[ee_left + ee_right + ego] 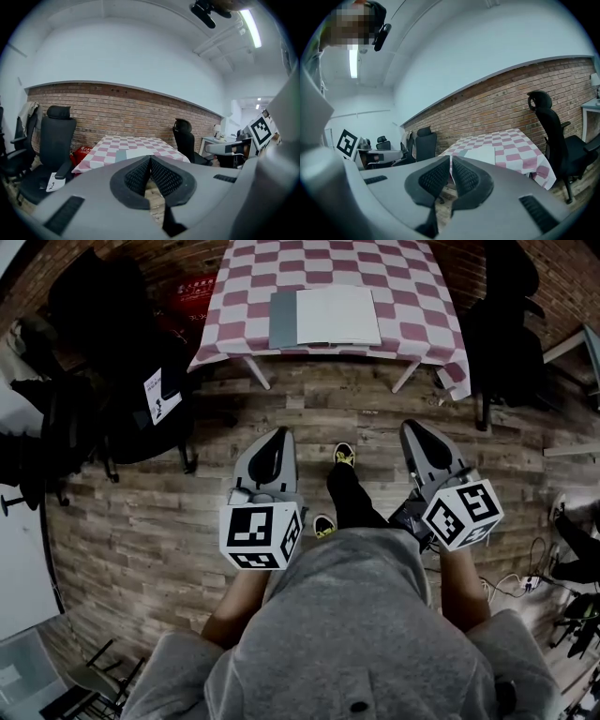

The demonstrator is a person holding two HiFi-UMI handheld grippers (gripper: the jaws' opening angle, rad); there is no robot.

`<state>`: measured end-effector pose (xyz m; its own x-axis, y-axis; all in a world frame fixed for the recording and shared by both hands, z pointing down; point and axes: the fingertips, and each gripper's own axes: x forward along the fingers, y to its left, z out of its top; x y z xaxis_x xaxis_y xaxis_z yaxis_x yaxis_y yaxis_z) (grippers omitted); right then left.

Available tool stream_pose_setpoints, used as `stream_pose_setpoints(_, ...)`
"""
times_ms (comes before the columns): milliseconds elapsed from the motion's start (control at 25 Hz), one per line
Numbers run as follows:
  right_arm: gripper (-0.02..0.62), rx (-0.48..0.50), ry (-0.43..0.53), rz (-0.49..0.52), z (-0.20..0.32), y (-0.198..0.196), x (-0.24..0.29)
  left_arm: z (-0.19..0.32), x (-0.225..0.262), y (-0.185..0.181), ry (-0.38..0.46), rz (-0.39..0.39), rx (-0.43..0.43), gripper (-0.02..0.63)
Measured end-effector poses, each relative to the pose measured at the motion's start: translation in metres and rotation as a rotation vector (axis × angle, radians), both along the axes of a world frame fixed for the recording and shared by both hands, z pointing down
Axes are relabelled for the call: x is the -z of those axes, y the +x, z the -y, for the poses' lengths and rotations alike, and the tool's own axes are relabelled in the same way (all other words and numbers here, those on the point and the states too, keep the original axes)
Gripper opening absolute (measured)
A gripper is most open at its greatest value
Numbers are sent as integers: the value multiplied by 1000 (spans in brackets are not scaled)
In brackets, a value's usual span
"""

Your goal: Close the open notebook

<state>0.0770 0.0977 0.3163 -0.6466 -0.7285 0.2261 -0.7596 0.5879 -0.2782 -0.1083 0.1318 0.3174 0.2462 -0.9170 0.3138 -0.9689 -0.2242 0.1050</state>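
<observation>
Checked-cloth table point(422, 296) holds the open notebook point(325, 317), well apart from left gripper point(277, 435) and right gripper point(412, 427), both clenched empty; best approach squarely, then flip 1 cover.

Nothing legible here. White lettering on red crate point(192, 292): too blurred to read. Dark mark on white tag point(161, 396), stuck on black chair point(112, 343): illegible. Cubes on left hand-held gripper point(278, 433) and right hand-held gripper point(413, 426): square coded markers only.
</observation>
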Motion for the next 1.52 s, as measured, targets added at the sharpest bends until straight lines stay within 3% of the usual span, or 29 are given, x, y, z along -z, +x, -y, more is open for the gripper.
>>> stream_pose_setpoints(240, 35, 0, -10, -5, 27, -2, -5, 27, -7, -2, -15, -23, 0, 11)
stream_pose_setpoints(480, 35, 21, -37, -26, 63, -12, -14, 62, -15, -10, -27, 23, 10, 11)
stream_pose_setpoints(760, 35, 30, -67, -33, 109, -19, -26, 108, -27, -16, -60, -4, 19, 11)
stream_pose_setpoints(1520, 35, 91, -119, -20, 214, -34, -33, 207, -31, -28, -124, 22, 60, 11)
